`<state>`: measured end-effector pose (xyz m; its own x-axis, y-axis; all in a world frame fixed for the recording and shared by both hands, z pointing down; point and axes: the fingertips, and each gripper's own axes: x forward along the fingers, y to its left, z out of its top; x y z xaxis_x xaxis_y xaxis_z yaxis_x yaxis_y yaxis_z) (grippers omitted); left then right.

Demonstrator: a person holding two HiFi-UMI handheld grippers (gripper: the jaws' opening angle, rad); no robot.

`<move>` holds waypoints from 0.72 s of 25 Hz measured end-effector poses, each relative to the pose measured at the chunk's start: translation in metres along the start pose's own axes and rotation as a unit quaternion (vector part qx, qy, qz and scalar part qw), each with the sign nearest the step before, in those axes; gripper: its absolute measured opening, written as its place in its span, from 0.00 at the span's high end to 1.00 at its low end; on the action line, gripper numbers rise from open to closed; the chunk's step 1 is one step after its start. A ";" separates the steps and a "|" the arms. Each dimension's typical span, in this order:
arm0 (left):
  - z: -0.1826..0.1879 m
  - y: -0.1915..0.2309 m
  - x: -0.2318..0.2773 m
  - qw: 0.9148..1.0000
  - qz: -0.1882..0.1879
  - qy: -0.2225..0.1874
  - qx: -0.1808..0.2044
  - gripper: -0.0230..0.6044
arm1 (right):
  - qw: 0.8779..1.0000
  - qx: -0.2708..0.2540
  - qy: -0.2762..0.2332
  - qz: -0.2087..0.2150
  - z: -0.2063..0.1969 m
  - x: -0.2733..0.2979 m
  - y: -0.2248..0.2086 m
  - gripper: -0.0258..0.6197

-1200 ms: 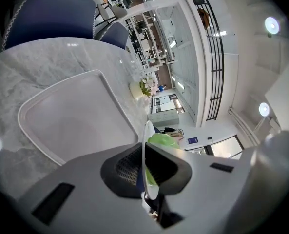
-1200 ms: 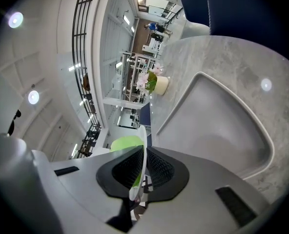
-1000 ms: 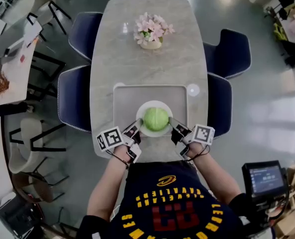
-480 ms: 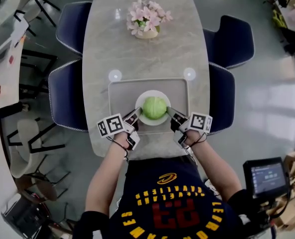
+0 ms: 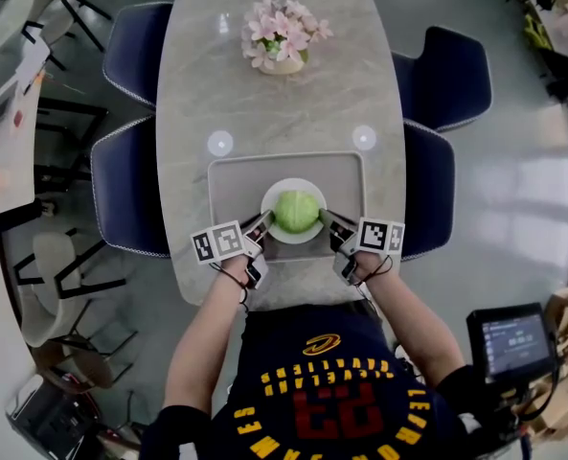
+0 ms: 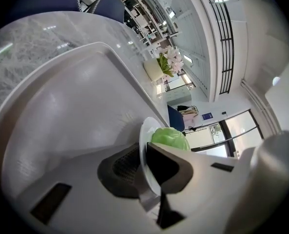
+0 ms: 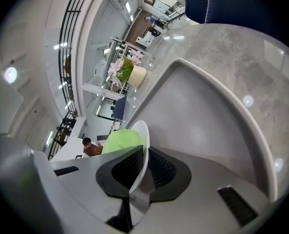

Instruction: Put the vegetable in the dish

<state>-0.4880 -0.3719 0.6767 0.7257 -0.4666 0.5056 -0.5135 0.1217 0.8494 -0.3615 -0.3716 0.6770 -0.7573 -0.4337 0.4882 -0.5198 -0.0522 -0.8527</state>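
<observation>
- The left gripper (image 6: 144, 155) has its jaws shut thin on the near left rim of the dish (image 5: 293, 183). The rim sits right between the two dark, ribbed pads.
- The right gripper (image 7: 139, 161) does the same on the near right rim. Its jaws are pinched on the rim too.
- The dish is white, round and smooth, with a thin edge.
- The cabbage (image 5: 296, 211) is in the dish, in the middle. It is round, light green and a bit lumpy. It is the only thing in the dish.
- In both gripper views the dish hides the low part of the cabbage.
- The dish is over the near edge of a grey tray (image 5: 236, 175). The tray is flat, with round corners and a raised rim. Only the dish is on it.
- It is hard to tell if the dish sits on the tray or is held just above it.
- The tray lies on a long stone-look table (image 5: 284, 103) with grey swirls.
- At the far end stands a pale pot with pink flowers (image 5: 281, 29).
- Dark blue chairs (image 5: 130, 185) stand on both sides. The table hides part of each one.
</observation>
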 end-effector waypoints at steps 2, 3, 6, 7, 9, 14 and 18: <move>-0.001 0.003 0.002 1.000 0.011 0.005 0.007 0.91 | 1.000 -0.009 0.005 -0.009 -0.001 0.001 -0.004 0.92; -0.002 0.005 0.004 1.000 0.017 0.007 0.011 0.90 | 1.000 -0.014 0.007 -0.014 -0.001 0.002 -0.006 0.92; -0.002 0.010 0.006 0.999 0.033 0.011 0.021 0.89 | 0.999 -0.026 0.013 -0.030 -0.001 0.003 -0.009 0.92; -0.003 0.011 0.007 0.999 0.037 0.011 0.024 0.89 | 0.999 -0.030 0.014 -0.034 -0.001 0.004 -0.010 0.92; -0.003 0.010 0.007 0.998 0.043 0.012 0.032 0.89 | 0.998 -0.039 0.017 -0.041 -0.001 0.004 -0.011 0.92; -0.004 0.011 0.008 0.996 0.067 0.017 0.054 0.89 | 0.996 -0.050 0.031 -0.063 -0.005 0.003 -0.019 0.92; -0.003 0.014 0.009 0.994 0.086 0.019 0.060 0.89 | 0.995 -0.057 0.034 -0.072 -0.005 0.004 -0.021 0.92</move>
<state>-0.4875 -0.3716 0.6933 0.6385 -0.4145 0.6485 -0.6799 0.0909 0.7276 -0.3558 -0.3680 0.6977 -0.6944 -0.3662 0.6195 -0.6643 -0.0049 -0.7475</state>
